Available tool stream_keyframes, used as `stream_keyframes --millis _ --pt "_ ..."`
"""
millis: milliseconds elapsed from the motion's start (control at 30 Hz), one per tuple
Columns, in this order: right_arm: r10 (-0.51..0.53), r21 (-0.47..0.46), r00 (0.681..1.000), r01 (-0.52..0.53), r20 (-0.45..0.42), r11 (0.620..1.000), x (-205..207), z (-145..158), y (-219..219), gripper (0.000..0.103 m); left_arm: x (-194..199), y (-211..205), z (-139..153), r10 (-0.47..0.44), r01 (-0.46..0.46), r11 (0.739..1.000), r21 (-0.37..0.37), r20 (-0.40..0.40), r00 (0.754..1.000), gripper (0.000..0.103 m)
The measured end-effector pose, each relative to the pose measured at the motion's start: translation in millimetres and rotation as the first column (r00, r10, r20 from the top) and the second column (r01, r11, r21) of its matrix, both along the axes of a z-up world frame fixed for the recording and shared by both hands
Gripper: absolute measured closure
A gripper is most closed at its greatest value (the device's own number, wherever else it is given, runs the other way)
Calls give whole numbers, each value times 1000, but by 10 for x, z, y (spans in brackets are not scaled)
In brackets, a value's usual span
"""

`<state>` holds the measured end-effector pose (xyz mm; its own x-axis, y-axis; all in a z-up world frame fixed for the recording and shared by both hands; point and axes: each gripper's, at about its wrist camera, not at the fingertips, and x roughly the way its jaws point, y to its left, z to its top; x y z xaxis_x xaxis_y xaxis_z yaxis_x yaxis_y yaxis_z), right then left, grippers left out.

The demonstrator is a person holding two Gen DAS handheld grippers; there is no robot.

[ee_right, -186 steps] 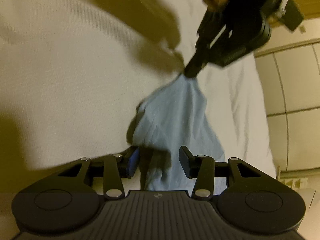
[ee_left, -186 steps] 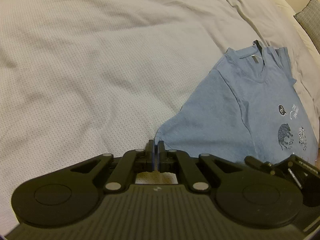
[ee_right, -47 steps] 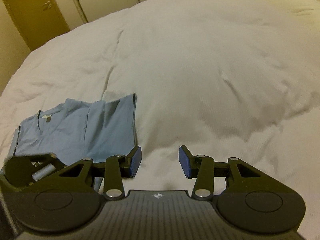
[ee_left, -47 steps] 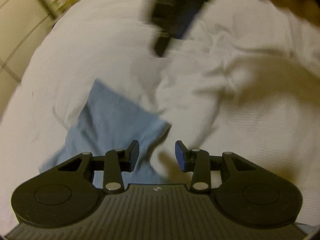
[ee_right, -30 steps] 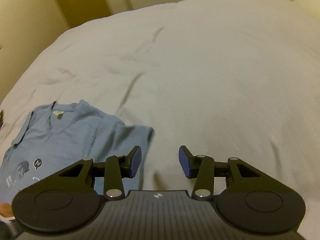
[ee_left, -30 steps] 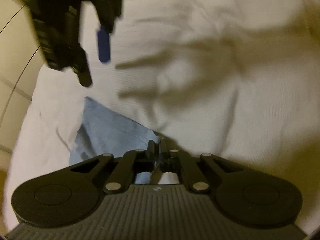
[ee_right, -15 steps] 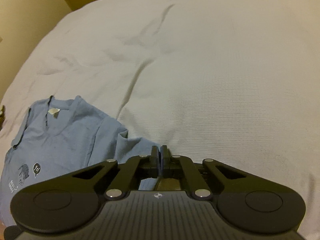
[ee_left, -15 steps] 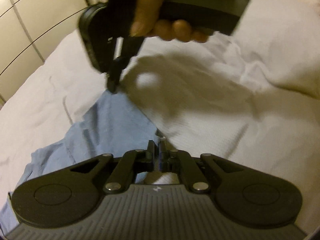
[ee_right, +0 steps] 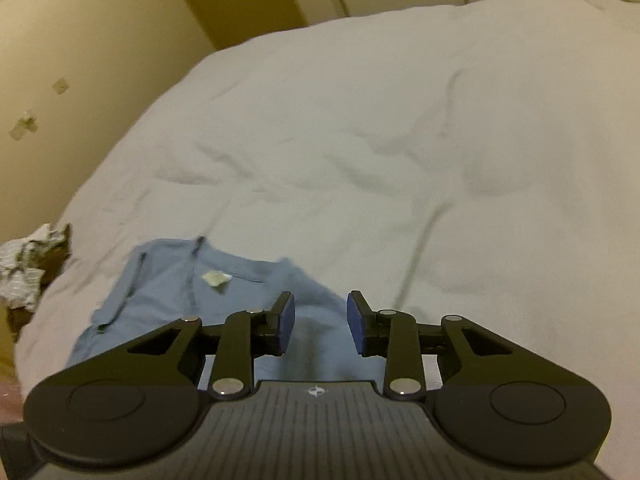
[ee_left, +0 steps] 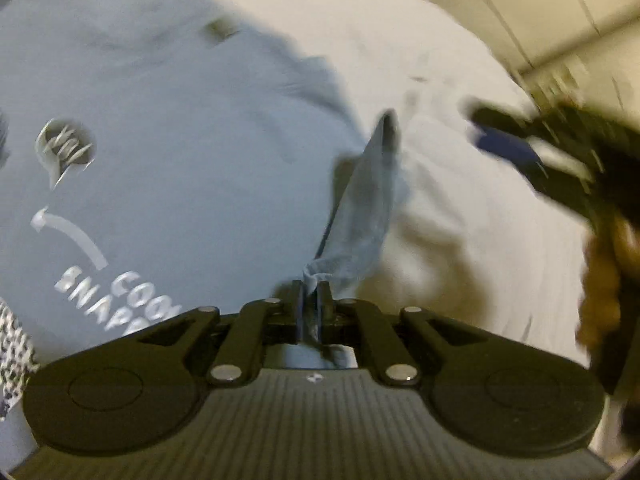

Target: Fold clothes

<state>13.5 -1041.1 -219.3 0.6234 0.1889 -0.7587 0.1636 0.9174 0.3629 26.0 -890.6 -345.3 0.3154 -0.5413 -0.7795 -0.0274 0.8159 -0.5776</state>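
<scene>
Left wrist view: left claw (ee_left: pixel 309 294) pinches a fold of the blue T-shirt (ee_left: pixel 168 152) lying on the white bed (ee_right: pixel 360 152); right claw (ee_right: pixel 320 322) hovers above the shirt, jaws parted.

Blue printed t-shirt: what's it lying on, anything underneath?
The blue printed t-shirt lies on a white textured bedspread. The left hand-held gripper pinches a lifted fold. Anything under the flat part is covered.

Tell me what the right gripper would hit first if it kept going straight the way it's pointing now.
Most likely the blue T-shirt, whose fabric lies right between and ahead of the open right gripper. Beyond it is only the white bedding. Depth is hard to judge here.
</scene>
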Motion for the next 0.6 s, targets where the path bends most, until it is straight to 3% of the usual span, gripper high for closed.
stream_keyframes --millis 233,400,467,600 --pt "18 -62 989 -27 -149 998 -254 -417 -41 70 -12 228 -110 17 -17 1000 -16 -40 999 99" --pt "64 -100 985 -80 -161 992 -153 -539 37 66 -43 251 -144 -16 15 1000 -9 -35 999 99" --pt "53 -90 981 -71 -186 993 -57 -589 24 56 -19 234 -171 -26 26 1000 -8 -37 999 99" --pt "-2 3 970 3 -244 1000 64 -766 -50 55 31 201 -207 -52 52 999 -1 -36 998 100"
